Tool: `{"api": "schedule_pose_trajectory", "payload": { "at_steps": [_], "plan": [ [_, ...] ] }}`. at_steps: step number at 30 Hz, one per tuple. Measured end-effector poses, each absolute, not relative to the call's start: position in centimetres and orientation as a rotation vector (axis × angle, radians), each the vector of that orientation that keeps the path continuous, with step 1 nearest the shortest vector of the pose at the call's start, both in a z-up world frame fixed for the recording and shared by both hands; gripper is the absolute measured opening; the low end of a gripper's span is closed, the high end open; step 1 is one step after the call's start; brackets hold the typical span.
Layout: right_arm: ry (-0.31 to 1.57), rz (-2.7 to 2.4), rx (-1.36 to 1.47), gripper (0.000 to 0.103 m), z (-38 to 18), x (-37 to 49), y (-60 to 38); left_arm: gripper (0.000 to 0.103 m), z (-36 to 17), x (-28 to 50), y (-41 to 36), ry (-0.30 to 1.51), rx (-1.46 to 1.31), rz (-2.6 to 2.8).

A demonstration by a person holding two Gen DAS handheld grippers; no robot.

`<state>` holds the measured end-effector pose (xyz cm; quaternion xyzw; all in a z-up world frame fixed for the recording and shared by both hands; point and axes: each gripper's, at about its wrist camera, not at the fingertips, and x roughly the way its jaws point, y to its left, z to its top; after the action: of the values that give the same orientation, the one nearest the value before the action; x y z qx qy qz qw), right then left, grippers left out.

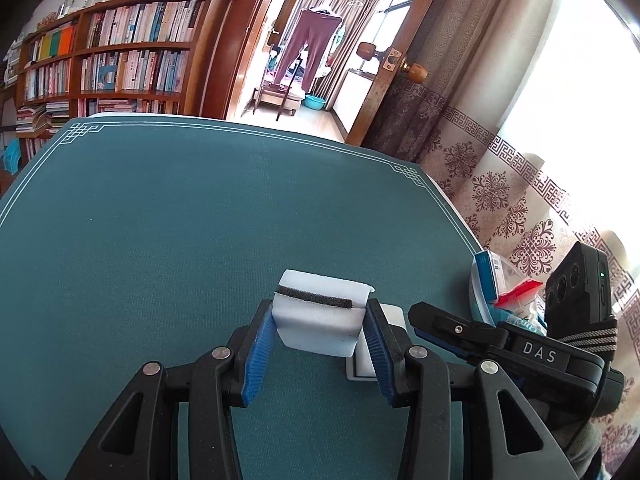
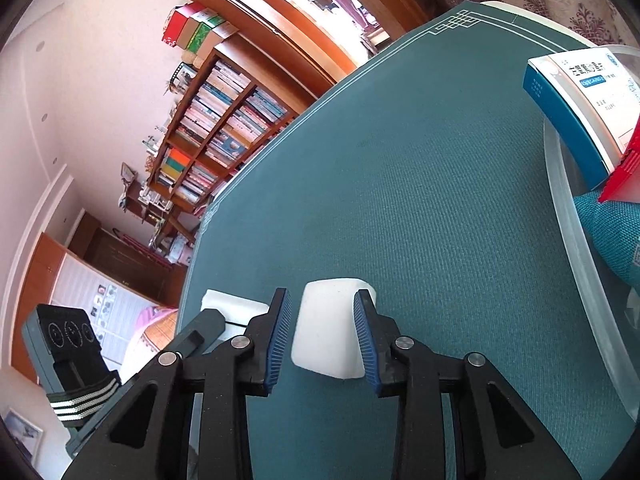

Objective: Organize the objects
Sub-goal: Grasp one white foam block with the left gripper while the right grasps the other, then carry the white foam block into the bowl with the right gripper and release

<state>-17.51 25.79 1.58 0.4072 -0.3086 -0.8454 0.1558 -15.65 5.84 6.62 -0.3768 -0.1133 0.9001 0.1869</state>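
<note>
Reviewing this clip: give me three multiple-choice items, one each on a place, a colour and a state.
1. Where is the blue-and-white box?
A. In the clear bin
B. On the bookshelf
C. In the middle of the mat

2. What colour is the strip on the white block in the left wrist view?
A. Red
B. Black
C. Yellow

3. What state is the left gripper in?
A. Wide open and empty
B. Shut on the white block
C. Shut on a book

Answers:
1: A, the blue-and-white box leans inside the clear bin.
2: B, the strip is black.
3: B, the left gripper presses both pads against the white block.
</note>
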Motion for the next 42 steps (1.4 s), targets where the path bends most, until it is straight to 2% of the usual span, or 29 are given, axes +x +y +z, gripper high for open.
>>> {"api": "schedule_pose_trajectory", "payload": {
  "at_steps": [3, 5, 7, 12, 16, 18, 20, 22, 42],
  "plan": [
    [-0.781, -2.493, 1.179, 0.038, 1.8, -17.2, 25.1, 0.047, 6.6, -15.8, 5.4, -0.320, -1.065, 2.565],
    [-0.675, -2.559, 1.160, 0.058, 2.3, -16.7, 24.2, 0.047, 6.5, -15.9, 5.1, -0.321, -1.071, 2.585],
    [-0.572, -2.604, 1.134, 0.069, 2.9, -16.1, 23.0, 0.047, 6.5, -15.9, 4.8, -0.322, -1.078, 2.602],
    [-0.258, -2.687, 1.123, 0.069, 3.4, -15.8, 18.8, 0.047, 6.4, -16.1, 4.2, -0.304, -1.085, 2.657],
    [-0.138, -2.706, 1.160, 0.069, 2.4, -15.9, 17.2, 0.047, 6.2, -16.2, 3.7, -0.306, -1.093, 2.683],
    [-0.127, -2.716, 1.181, 0.068, 1.6, -15.3, 17.7, 0.047, 6.2, -16.3, 3.6, -0.308, -1.095, 2.688],
    [-0.129, -2.709, 1.184, 0.056, 1.4, -15.1, 17.8, 0.047, 6.2, -16.3, 3.6, -0.308, -1.096, 2.691],
    [-0.111, -2.714, 1.168, 0.052, 1.6, -14.8, 17.7, 0.047, 6.1, -16.3, 3.6, -0.305, -1.097, 2.691],
    [-0.161, -2.818, 0.985, 0.051, 7.7, -7.9, 22.9, 0.047, 6.3, -15.6, 5.8, -0.225, -1.074, 2.660]
  ]
}}
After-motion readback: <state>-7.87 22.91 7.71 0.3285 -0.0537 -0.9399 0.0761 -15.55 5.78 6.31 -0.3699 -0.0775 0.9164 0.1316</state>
